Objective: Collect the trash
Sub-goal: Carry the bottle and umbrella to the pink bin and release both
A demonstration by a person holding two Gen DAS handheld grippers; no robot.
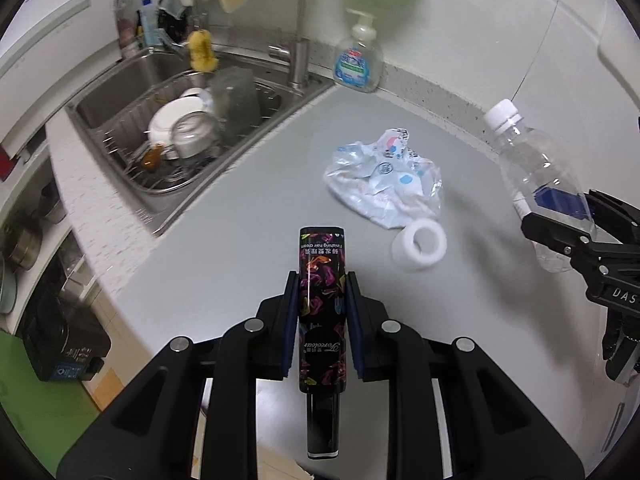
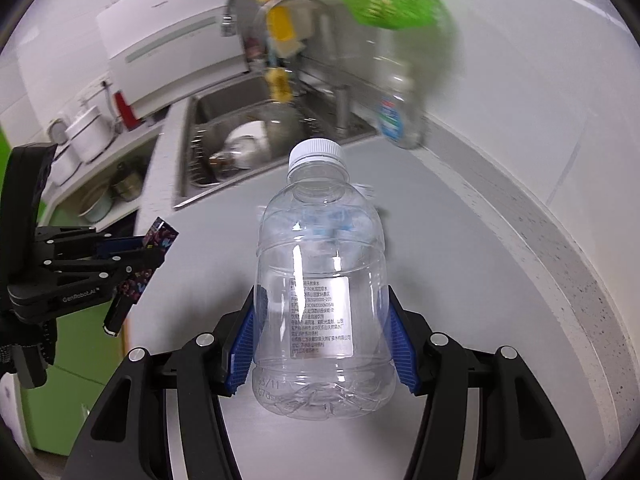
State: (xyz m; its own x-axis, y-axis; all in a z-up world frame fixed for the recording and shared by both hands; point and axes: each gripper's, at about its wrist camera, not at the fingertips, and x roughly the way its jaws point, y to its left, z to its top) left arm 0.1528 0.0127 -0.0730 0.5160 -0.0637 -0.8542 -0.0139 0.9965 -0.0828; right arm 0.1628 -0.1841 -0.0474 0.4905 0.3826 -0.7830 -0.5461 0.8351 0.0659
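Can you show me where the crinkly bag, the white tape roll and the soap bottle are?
crinkly bag (image 1: 384,182): left wrist view, middle of the crumpled plastic.
white tape roll (image 1: 418,248): left wrist view, front rim of the ring.
soap bottle (image 1: 357,65): left wrist view, on its label.

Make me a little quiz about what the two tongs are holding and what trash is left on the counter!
1. True or false: the left tongs are empty.
2. What do the right tongs grip? A) soap bottle B) clear plastic bottle C) sponge
3. Name the two bits of trash lying on the counter.

Key
1. False: they squeeze a black flowery tube.
2. B
3. A crumpled plastic wrapper and a white tape roll.
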